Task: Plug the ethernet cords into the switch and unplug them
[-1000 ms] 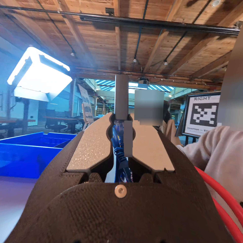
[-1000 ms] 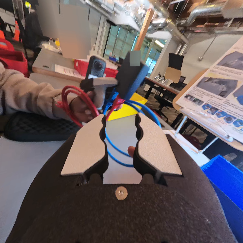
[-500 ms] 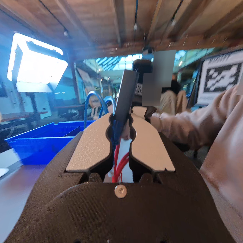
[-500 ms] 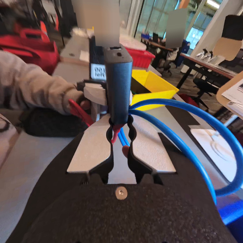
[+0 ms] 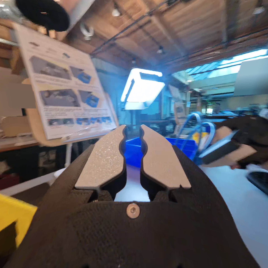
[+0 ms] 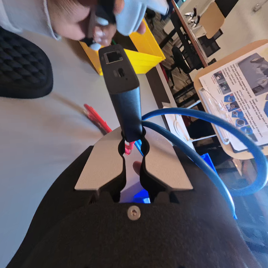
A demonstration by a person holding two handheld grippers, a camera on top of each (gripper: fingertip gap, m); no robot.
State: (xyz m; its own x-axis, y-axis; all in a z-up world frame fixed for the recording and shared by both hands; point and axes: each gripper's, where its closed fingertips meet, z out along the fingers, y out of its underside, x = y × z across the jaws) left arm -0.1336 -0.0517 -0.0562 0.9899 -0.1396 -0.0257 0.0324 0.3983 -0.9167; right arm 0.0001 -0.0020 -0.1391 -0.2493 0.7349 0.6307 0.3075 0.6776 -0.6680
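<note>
1. Switch (image 6: 123,92): dark, slim, box-shaped unit, long axis running straight out from the right gripper along the line of its fingers, leaning slightly left in the right wrist view. Far end face carries one empty rectangular port and points toward the yellow bin (image 6: 143,58). Near end sits between the fingertips.
2. Right gripper (image 6: 132,135): fingers clamped on the near end of the switch, lifted off the table (image 6: 43,130).
3. Blue cords (image 6: 217,126): two, leaving the near end of the switch on its right side and looping wide to the right in the air.
4. Red cord (image 6: 97,117): connector end shows just below the switch, between the right gripper's fingers; more red cord lies on the table left of the switch, blurred.
5. Left gripper (image 5: 132,129): fingers a small way apart, nothing between them. It points away from the switch toward the blue bin (image 5: 133,150).
6. Switch, left wrist view (image 5: 217,150): seen blurred at far right, tilted, to the right of the blue bin, with blue cord loops beside it.
7. Hand (image 6: 81,23): beyond the far end of the switch, above the yellow bin, blurred.
8. Black pad (image 6: 21,69): on the table, well left of the switch.
9. Instruction board (image 6: 239,98): stands to the right of the switch, beyond the blue loops.
</note>
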